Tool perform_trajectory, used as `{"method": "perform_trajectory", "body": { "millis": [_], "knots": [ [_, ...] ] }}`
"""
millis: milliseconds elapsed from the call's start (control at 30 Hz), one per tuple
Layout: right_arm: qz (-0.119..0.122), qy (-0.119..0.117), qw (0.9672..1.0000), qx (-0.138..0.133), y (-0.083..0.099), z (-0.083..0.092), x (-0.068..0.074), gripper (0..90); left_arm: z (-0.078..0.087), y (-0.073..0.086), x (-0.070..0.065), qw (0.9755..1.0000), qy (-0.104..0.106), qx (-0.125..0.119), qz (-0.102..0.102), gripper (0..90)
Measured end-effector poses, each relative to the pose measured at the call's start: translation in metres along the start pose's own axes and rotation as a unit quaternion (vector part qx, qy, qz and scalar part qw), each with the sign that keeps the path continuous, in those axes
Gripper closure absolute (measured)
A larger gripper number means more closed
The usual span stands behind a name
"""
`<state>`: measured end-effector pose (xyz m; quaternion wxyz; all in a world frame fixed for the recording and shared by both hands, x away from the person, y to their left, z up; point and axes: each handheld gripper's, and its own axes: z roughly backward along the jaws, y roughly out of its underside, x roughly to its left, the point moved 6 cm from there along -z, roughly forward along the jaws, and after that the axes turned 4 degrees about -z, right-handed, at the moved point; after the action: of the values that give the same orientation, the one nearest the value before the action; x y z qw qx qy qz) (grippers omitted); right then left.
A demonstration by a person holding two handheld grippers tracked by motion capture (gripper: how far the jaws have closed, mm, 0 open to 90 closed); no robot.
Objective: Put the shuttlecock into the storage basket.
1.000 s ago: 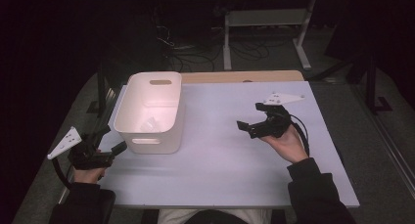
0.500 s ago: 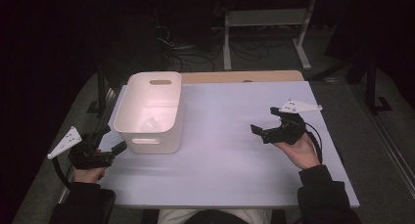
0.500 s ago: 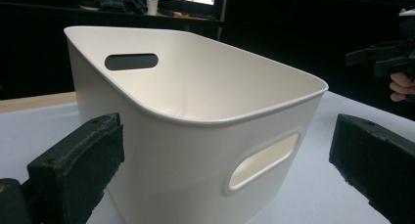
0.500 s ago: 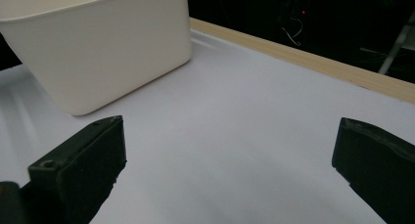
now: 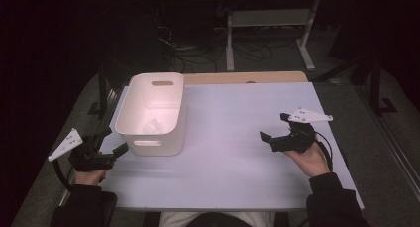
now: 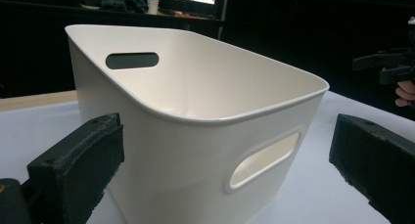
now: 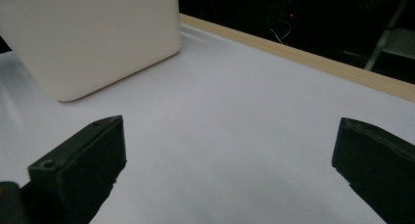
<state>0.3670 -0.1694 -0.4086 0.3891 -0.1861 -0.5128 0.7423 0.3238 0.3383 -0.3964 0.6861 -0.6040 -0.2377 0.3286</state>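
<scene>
A white plastic bin (image 5: 153, 113) with handle slots stands on the left part of the pale table (image 5: 233, 138). Something small and pale lies on its floor (image 5: 151, 124); I cannot tell what it is. My left gripper (image 5: 113, 141) hovers open at the bin's near left corner, and in the left gripper view the bin (image 6: 195, 111) sits close ahead of the wide-apart jaws (image 6: 227, 153). My right gripper (image 5: 274, 126) is open over the right side of the table, nothing between its fingers. It points toward the bin (image 7: 98, 38) across bare table (image 7: 220, 111).
A wooden strip (image 5: 247, 77) runs along the table's far edge. Behind it on the dark floor stand a metal frame (image 5: 267, 19) and loose cables (image 5: 183, 48). The right gripper (image 6: 386, 70) shows far off in the left gripper view.
My right gripper has moved to the right and a little nearer to the person, staying open. The left gripper and the bin have not moved.
</scene>
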Motion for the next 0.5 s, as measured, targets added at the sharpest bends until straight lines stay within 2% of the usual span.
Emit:
{"method": "perform_trajectory", "body": {
  "millis": [200, 300, 500],
  "knots": [
    [0.003, 0.011, 0.9999, 0.003, 0.011, 0.004, -0.003, 0.0, 0.000, 0.000, 0.000, 1.0000, -0.002, -0.001, 0.001, 0.0],
    [0.003, 0.019, 0.9998, 0.010, 0.023, 0.008, -0.006, 0.0, 0.001, 0.000, 0.000, 1.0000, -0.002, -0.001, 0.000, 0.0],
    [0.008, 0.029, 0.9995, 0.006, 0.035, 0.016, -0.007, 0.0, 0.001, 0.000, 0.000, 1.0000, -0.003, -0.002, 0.001, 0.0]
  ]
}}
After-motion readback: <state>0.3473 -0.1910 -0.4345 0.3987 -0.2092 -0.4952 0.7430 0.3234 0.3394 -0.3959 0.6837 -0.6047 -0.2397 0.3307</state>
